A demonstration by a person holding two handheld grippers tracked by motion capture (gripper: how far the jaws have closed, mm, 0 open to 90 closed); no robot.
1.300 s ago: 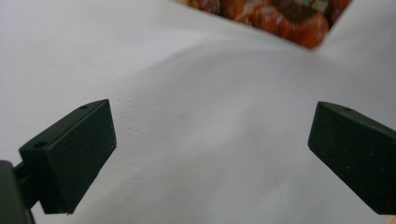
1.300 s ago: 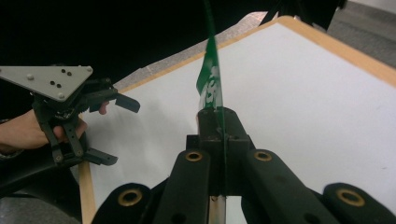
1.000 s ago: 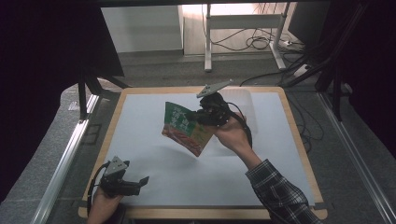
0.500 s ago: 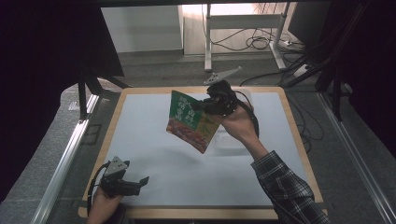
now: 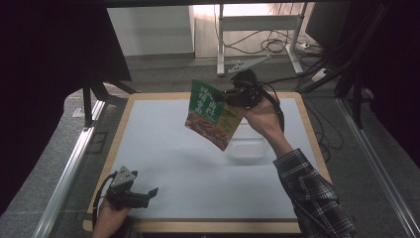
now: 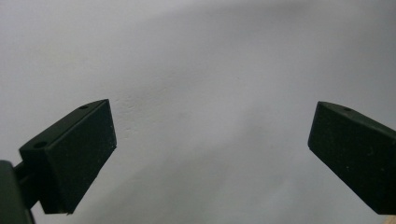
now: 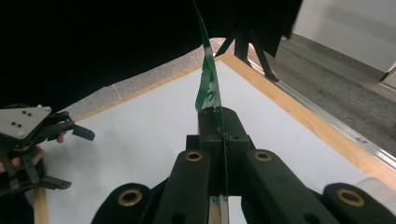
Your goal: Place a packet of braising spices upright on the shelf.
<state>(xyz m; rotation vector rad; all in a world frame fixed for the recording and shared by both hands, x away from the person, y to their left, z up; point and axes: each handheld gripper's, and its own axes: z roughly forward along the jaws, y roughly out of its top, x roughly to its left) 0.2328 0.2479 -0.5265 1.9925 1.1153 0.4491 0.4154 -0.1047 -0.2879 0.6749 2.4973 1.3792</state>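
In the high view the right claw (image 5: pixel 233 94) sits in the upper middle of the frame, raised above the far part of the pale surface (image 5: pixel 163 148) and clamped on the upper right edge of a green food packet (image 5: pixel 212 114) — the packet hangs tilted below and to the left of the claw, its lower half printed with a reddish dish. The right hand (image 5: pixel 260 116) comes up from a plaid sleeve (image 5: pixel 309 193) at the lower right of the frame. Just below the packet, in the middle right of the frame, a clear shallow container (image 5: pixel 246 147) rests on the surface. In the right gripper view the jaws are pressed together on the packet, seen edge-on as a thin green strip (image 7: pixel 208 79) rising through the middle of the frame. The left claw (image 5: pixel 141 196) lies low at the lower left of the high view, near the wooden front edge, held by the left hand (image 5: pixel 110 218); in the left gripper view (image 6: pixel 210 154) its two black jaws stand wide apart with nothing but bare surface between them — open and empty. It appears again at the left edge of the right gripper view.
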